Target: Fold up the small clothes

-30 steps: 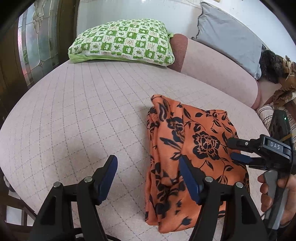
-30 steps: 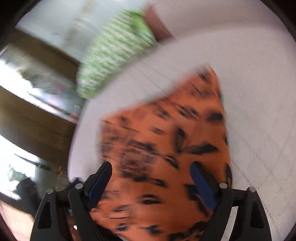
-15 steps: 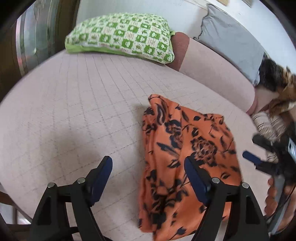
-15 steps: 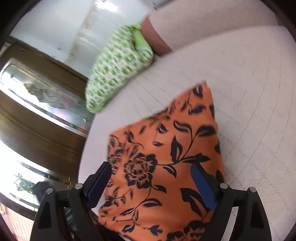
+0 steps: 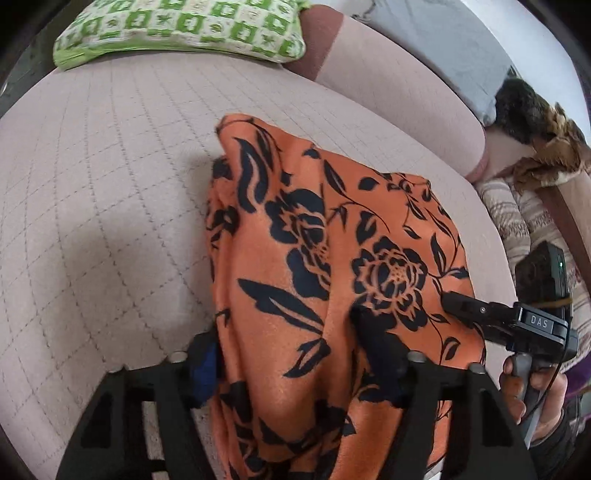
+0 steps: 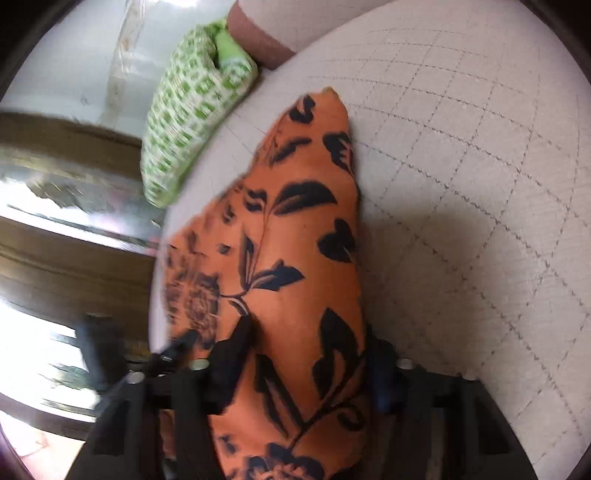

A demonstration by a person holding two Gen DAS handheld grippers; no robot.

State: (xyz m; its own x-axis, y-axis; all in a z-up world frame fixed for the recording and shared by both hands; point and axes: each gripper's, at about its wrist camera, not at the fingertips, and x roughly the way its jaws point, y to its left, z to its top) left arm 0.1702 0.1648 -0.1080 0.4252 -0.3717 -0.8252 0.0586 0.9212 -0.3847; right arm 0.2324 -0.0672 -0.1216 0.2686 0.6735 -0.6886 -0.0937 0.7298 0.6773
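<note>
- Right now we hold a gripper in each hand, and both point down at the orange cloth (image 5: 332, 258) with black flowers.
- We see the cloth lying in a loose, bumpy fold on the pale quilted bed (image 5: 92, 203), close to the bed's near edge.
- Our left gripper (image 5: 291, 354) has its two fingers on either side of the cloth's near end, and its jaws are closing around that cloth.
- One left finger (image 5: 380, 350) pushes into the top of the cloth, and the other finger sits at the cloth's left edge, mostly hidden behind a fold.
- Our right gripper (image 6: 306, 373) is at the cloth's other near corner, and its jaws are closing with cloth bunched up between them.
- We cannot tell if the pads press hard on the cloth yet, because the picture is blurry there.
- From the left camera we see the right gripper (image 5: 476, 314) at the cloth's right edge, with a hand (image 5: 532, 391) on its handle.
- A green and white pillow (image 5: 177, 29) rests at the far edge of the bed, well apart from the cloth.
- A grey pillow (image 5: 443, 40) leans at the far right corner.
</note>
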